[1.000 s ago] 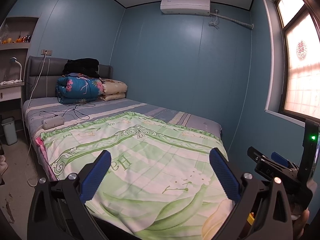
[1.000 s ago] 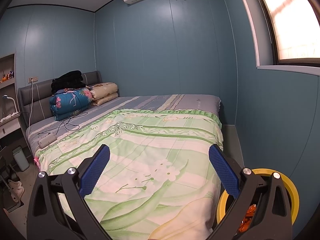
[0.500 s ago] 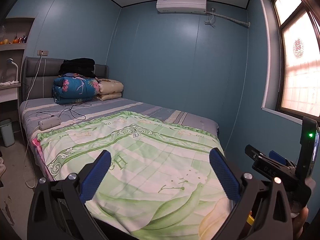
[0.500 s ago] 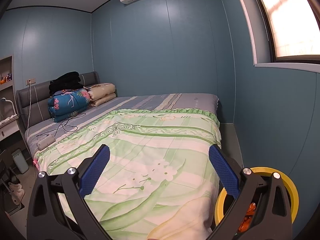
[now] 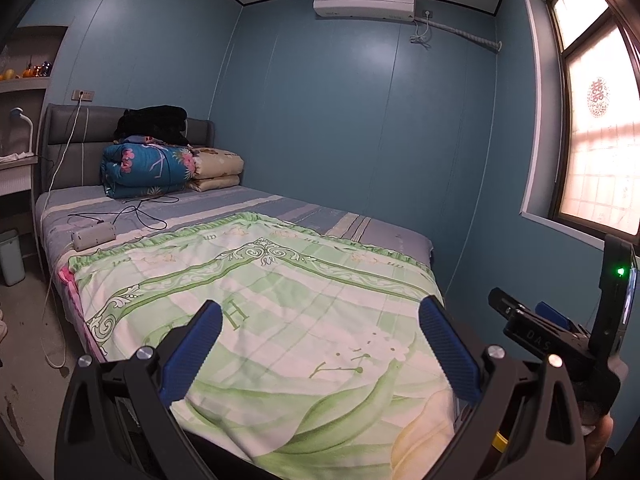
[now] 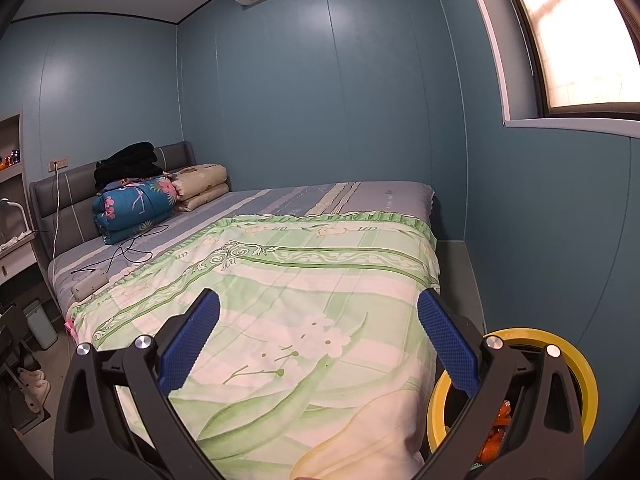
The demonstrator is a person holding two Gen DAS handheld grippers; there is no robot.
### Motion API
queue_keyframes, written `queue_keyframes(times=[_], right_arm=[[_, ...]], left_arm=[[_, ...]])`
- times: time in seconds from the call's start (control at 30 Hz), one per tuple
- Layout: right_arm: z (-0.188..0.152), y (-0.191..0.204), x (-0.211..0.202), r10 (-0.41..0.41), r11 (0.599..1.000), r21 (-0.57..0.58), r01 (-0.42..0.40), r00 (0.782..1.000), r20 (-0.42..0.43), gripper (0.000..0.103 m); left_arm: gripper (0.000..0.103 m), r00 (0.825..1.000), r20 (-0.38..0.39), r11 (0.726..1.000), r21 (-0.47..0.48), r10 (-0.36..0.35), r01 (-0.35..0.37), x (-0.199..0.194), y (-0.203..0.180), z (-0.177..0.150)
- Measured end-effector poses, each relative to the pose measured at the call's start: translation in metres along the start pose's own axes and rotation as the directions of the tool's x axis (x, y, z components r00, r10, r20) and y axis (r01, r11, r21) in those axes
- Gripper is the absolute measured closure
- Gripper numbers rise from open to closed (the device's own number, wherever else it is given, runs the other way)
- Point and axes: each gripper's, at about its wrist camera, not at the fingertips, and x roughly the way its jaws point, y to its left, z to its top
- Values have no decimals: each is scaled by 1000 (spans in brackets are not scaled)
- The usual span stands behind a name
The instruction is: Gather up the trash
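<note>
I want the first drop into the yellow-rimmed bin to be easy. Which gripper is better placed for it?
Right, probably. The yellow-rimmed bin sits just beside the right gripper, at the bed's foot corner. The left gripper has only a sliver of yellow in its view. Both are open and empty.

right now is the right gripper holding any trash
No, the right gripper is wide open with nothing between its blue fingers, only the green quilt beyond them.
</note>
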Motion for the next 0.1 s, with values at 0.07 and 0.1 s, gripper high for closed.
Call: queue_keyframes(times=[0.07,0.1], right_arm=[[0,-1,1,1,1000,3,-1,1000,-3,8],[-1,-1,1,1,1000,4,-1,1000,-3,8]], left_arm=[[8,1000,-5,1000,1,0,0,1,0,-1],[8,1000,-8,1000,-1,-2,2,2,0,-1]])
